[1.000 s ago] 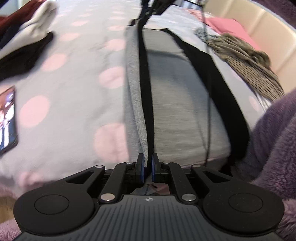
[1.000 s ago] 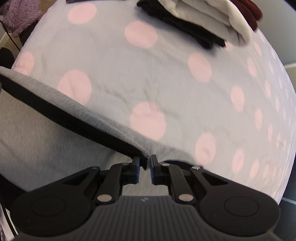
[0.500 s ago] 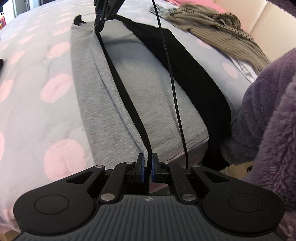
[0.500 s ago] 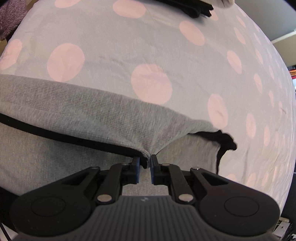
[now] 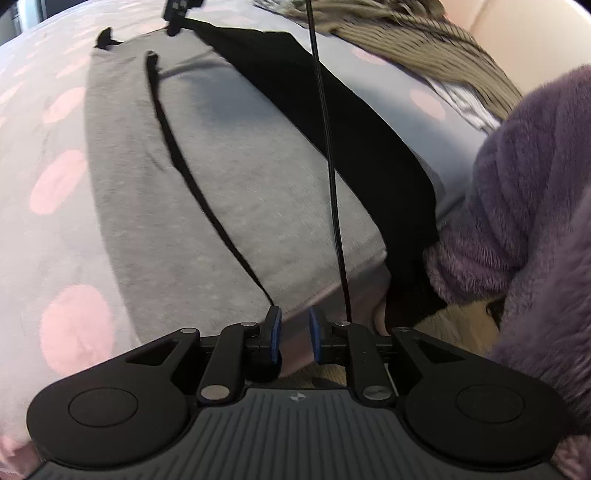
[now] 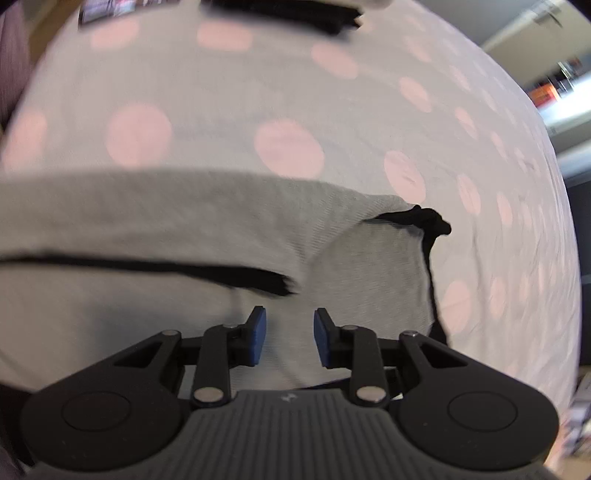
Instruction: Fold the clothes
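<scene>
Lying flat on bedsheet (image 6: 221,85): grey garment (image 5: 207,177); L gripper (image 5: 293,332), R gripper (image 6: 290,332) both parted, empty.

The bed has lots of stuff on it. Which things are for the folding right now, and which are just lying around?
For the folding:
grey garment with black trim
left gripper, open
right gripper, open

Just lying around:
brown striped garment
purple fleece
black clothes
spotted bedcover

Ahead of the left gripper (image 5: 294,334) the garment (image 5: 221,192) lies on the bedspread (image 5: 44,229); a sweater (image 5: 424,48) lies beyond, rightward; the right gripper (image 6: 289,336) hangs over the garment's far end.
</scene>
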Motion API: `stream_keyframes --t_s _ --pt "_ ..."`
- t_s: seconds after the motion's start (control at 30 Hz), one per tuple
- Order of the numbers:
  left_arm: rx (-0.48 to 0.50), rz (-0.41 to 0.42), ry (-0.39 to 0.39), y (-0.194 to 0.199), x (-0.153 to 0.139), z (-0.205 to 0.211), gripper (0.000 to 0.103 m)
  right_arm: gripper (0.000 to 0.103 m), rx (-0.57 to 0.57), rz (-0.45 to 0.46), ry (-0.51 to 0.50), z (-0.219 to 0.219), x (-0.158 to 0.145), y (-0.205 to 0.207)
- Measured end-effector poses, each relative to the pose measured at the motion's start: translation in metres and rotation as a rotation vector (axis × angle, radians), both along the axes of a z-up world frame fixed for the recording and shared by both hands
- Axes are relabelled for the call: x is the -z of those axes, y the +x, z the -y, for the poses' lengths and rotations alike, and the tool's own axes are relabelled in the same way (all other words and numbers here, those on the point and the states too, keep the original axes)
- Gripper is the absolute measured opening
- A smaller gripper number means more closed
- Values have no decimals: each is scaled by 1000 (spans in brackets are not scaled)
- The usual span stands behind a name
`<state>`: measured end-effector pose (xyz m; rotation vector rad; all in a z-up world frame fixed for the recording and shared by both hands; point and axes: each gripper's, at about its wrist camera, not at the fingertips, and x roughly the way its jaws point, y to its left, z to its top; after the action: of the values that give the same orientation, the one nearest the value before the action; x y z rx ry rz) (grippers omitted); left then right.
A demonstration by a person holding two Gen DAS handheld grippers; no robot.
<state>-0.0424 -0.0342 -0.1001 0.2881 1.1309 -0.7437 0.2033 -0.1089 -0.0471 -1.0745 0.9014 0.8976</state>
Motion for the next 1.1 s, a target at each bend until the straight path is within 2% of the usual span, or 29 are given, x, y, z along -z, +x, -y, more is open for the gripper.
stream_keyframes --t_s 0.1,0.2,0.27,0.37,0.47,0.6,0.67,0.87,0.93,1.0,1.1 --pt "-3 28 -9 -7 -9 -3 16 30 138 -34 112 -2 -1 -33" --pt "-72 58 -41 -9 -20 -19 16 29 270 -50 252 -4 11 -71" --pt "-144 76 -56 -6 -25 -33 16 20 353 -75 356 -3 19 -93" --pt "-248 77 -65 1 -26 -52 16 20 390 -71 486 -7 29 -122" --pt "-272 61 -43 4 -18 -58 16 20 445 -86 577 -15 43 -130" --pt "-305 40 -14 9 -7 -65 16 19 533 -84 551 -20 68 -125" --pt "-321 29 1 11 -1 -69 16 17 602 -86 562 -9 75 -123" --pt "-337 22 16 13 5 -73 16 18 700 -109 584 15 72 -129" --pt "-326 34 7 11 3 -71 16 20 734 -113 640 21 64 -134" --pt "-314 45 -3 9 0 -69 16 22 709 -139 680 20 59 -143" --pt "-296 70 -15 6 -5 -65 16 22 631 -130 641 6 62 -164"
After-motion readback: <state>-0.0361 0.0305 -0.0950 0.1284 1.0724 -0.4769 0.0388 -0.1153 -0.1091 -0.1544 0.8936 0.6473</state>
